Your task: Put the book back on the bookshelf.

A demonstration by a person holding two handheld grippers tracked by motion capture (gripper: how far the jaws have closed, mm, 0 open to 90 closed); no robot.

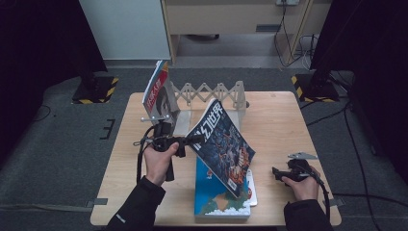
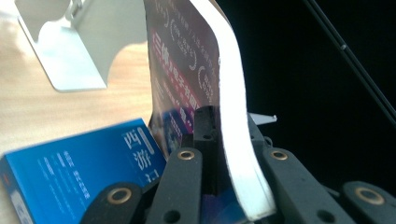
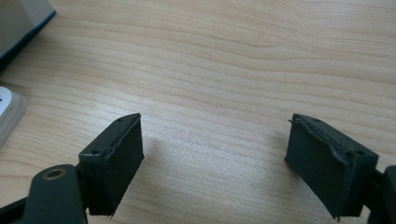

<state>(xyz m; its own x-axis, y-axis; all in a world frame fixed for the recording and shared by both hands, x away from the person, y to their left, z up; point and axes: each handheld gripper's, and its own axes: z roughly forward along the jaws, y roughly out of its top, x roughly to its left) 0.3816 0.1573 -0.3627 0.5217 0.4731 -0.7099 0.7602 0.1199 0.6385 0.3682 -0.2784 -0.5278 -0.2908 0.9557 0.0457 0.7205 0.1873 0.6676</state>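
A dark magazine (image 1: 222, 144) with a busy cover hangs tilted above the table, and my left gripper (image 1: 191, 140) is shut on its left edge. In the left gripper view the black jaws (image 2: 229, 135) pinch the magazine (image 2: 187, 70) along its white page edge. Beneath it a blue book (image 1: 216, 199) lies flat near the front edge, seen closer as the blue book (image 2: 79, 170). My right gripper (image 1: 278, 173) rests low at the front right, open, with bare wood between its pads (image 3: 116, 154).
A white folding book rack (image 1: 211, 92) stands at the back of the wooden table (image 1: 274, 120), with another magazine (image 1: 156, 89) upright at its left end. A white bookend (image 2: 77, 51) rises behind the blue book. A pale book (image 1: 251, 190) pokes out beside the blue one.
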